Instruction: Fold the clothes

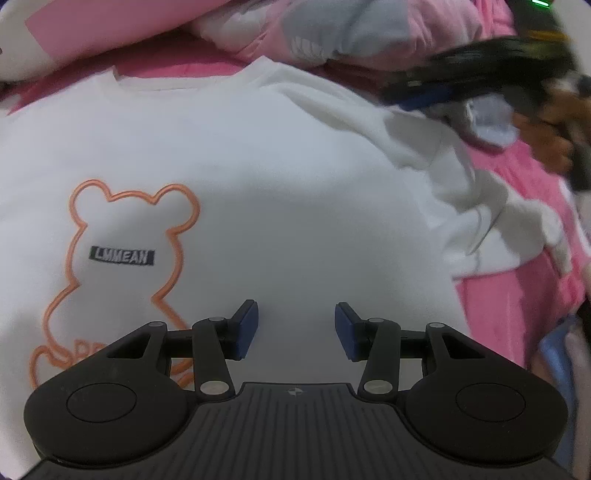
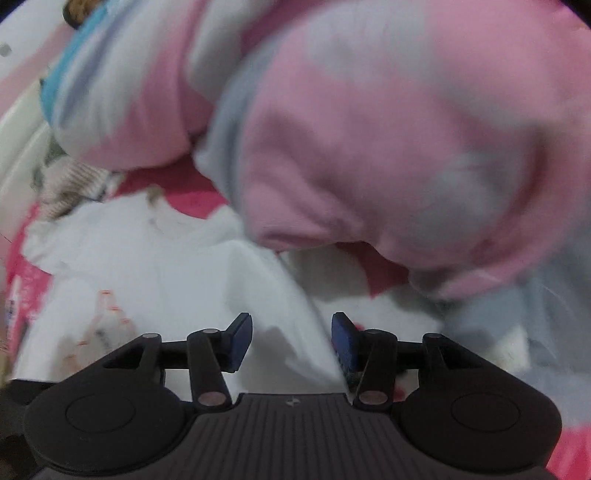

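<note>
Lying flat across a bright pink bedcover point(image 1: 517, 325), front side up, a white sweatshirt point(image 1: 258, 166) with neckline point(image 1: 155, 83) at the far edge. Far left, a pale pillow with a light pink panel point(image 1: 74, 33). Left of centre on the chest, an orange bear outline point(image 1: 122, 266) around a small black label reading LMMEAN point(image 1: 122, 255). Hovering low over the near middle of the shirt, left gripper point(image 1: 295, 328), jaws apart, blue pads point(image 1: 246, 330) clear of the cloth, nothing between them but bare white fabric. Beyond the collar, heaped at the far side, a pink and grey garment pile point(image 1: 354, 33). Off to the right, the shirt's sleeve point(image 1: 491, 221) rumpled and trailing onto the pink cover. Above it at the far right, smeared by motion, right gripper point(image 1: 461, 85) as a dark shape with a flash of blue, gripped by a hand point(image 1: 550, 147). Over to the right wrist view, blurred throughout: the white sweatshirt point(image 2: 166, 266) again on the left with the faint orange print point(image 2: 107, 314), right gripper point(image 2: 292, 341) with jaws apart, a ridge of white cloth point(image 2: 295, 332) running up between the pads, right-hand pad point(image 2: 343, 339) close against that ridge, contact too blurred to call, no visible squeeze. Looming above and to the right, the pink and grey garment pile point(image 2: 388, 147), close to the lens.
</note>
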